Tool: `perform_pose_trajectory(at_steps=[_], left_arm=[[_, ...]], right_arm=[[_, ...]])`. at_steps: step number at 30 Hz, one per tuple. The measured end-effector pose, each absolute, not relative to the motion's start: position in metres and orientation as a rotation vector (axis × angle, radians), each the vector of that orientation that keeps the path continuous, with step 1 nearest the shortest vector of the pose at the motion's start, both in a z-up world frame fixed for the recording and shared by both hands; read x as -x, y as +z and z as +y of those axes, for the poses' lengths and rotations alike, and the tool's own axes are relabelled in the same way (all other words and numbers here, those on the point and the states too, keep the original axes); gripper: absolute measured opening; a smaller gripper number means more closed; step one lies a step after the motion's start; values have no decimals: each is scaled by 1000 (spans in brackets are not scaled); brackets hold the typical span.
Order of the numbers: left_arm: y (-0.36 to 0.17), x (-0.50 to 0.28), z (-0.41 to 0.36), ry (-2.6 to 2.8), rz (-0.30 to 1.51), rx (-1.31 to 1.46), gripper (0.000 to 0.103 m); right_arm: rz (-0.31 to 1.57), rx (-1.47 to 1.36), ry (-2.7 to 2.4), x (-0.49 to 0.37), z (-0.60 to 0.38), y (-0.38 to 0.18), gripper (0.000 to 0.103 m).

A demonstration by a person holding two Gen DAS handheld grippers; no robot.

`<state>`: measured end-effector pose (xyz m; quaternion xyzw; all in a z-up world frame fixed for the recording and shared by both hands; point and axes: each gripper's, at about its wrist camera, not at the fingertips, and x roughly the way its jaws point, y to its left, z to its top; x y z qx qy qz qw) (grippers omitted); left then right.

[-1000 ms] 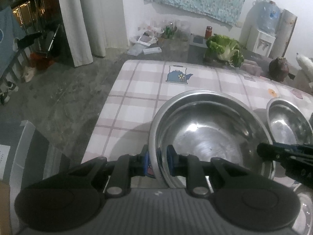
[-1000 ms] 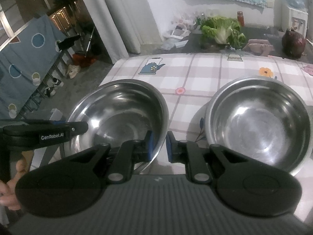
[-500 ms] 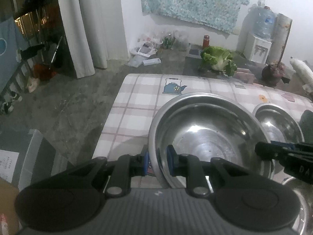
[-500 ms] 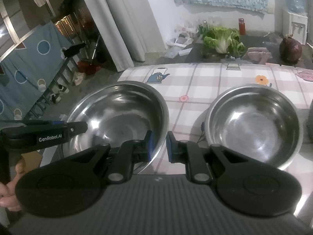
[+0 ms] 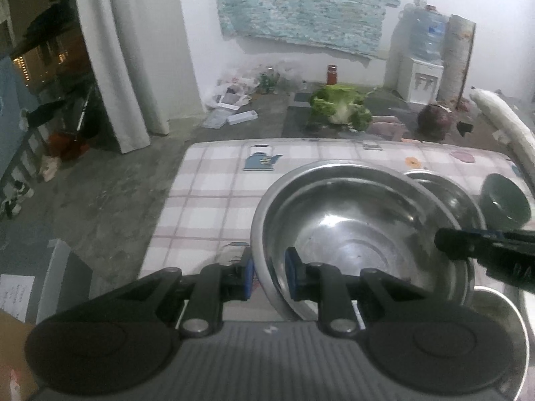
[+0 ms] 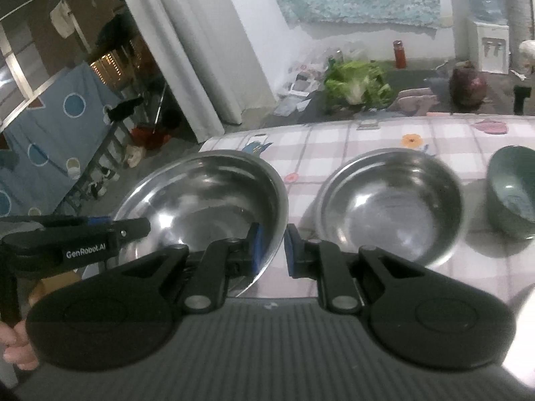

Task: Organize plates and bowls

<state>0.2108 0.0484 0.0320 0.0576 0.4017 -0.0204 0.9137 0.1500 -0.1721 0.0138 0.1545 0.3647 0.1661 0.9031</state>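
Note:
A large steel bowl (image 5: pixel 361 230) is held off the checked tablecloth (image 5: pixel 214 197) by both grippers. My left gripper (image 5: pixel 267 275) is shut on its near left rim. My right gripper (image 6: pixel 271 249) is shut on its right rim; the same bowl shows in the right wrist view (image 6: pixel 207 200). A smaller steel bowl (image 6: pixel 391 204) sits on the table to the right, partly hidden behind the large one in the left wrist view (image 5: pixel 444 187). A dark green bowl (image 6: pixel 511 190) stands further right.
The table's left edge (image 5: pixel 167 200) drops to a concrete floor. A shiny steel rim (image 5: pixel 515 330) lies at the near right. Cabbage (image 6: pixel 357 83), a dark pot (image 6: pixel 468 83) and a water dispenser (image 6: pixel 488 40) stand beyond the far edge.
Both grippers have lifted the large bowl up and back from the table. The green bowl has come into view at the right.

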Motion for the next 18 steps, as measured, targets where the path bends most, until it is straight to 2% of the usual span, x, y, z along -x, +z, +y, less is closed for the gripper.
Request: perform_pose_trajectory(at_steps=[8,18], left_arm=[[23,-226,2,-124,845,-120,20],[-4,-266,-40,-162,900,-112,20]], right_arm=[[738,-320,253,-144,-218,18,14],[783,-320,160,-170,-257,-9,15]])
